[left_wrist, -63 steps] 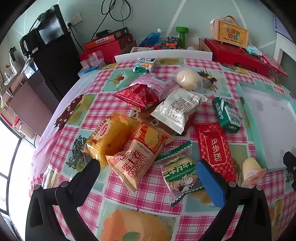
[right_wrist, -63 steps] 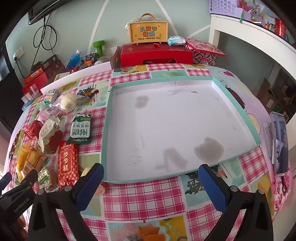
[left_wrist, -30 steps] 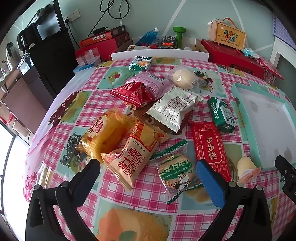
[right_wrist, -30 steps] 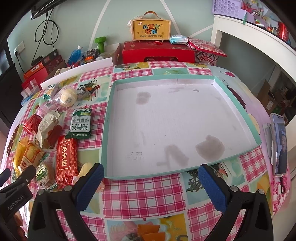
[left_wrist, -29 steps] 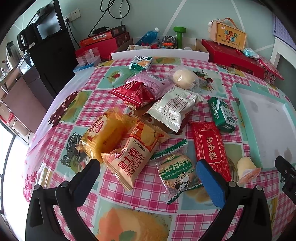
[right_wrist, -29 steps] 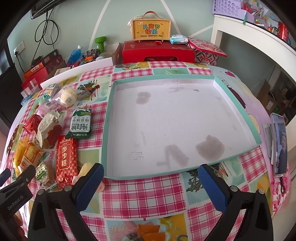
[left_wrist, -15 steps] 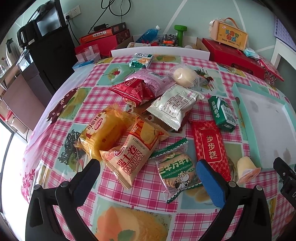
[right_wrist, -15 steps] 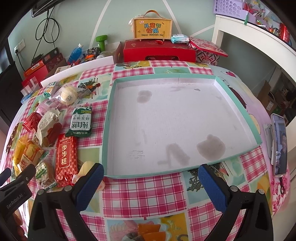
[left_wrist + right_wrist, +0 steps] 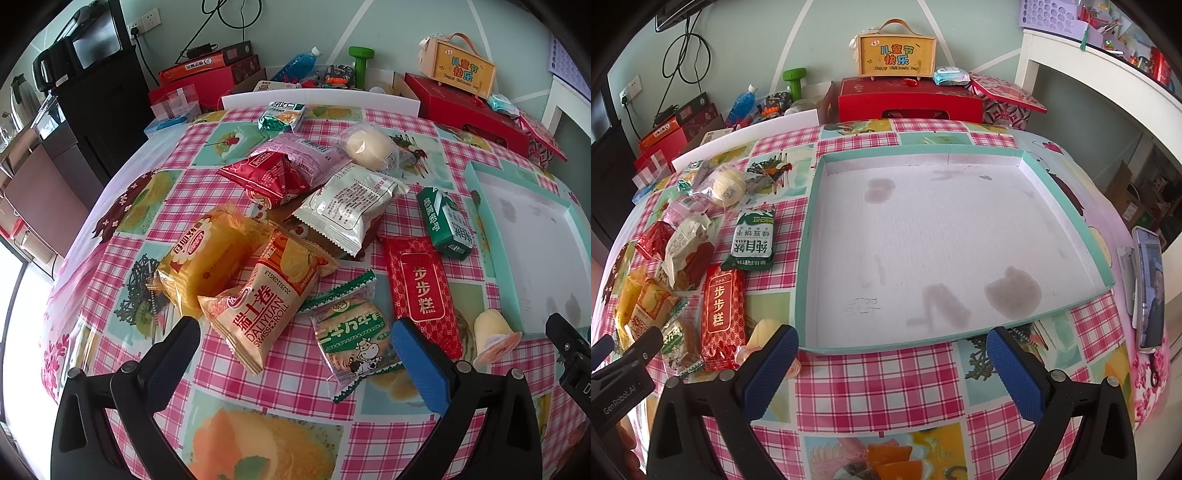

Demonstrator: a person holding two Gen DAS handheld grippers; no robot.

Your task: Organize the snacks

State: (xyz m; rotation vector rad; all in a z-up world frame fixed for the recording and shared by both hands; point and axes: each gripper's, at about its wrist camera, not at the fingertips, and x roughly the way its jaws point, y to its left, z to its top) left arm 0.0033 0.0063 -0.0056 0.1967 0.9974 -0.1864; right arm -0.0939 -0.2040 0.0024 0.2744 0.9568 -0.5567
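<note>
Several snack packs lie in a heap on the checked tablecloth. My left gripper hangs open above the near packs: an orange Swiss roll pack, a green milk biscuit pack and a red cake bar. A jelly cup lies by the corner of the teal-rimmed tray. My right gripper is open too, hovering before the near rim of the empty tray. The green biscuit pack, red cake bar and jelly cup lie left of it.
A phone lies at the table's right edge. Red gift boxes, a yellow case, a bottle and a green dumbbell stand behind the table. A dark cabinet stands at the far left. White foam board lines the far edge.
Both grippers have drifted slightly back and up, so the views take in a little more of the table. Nothing on the table has moved; both grippers stay open.
</note>
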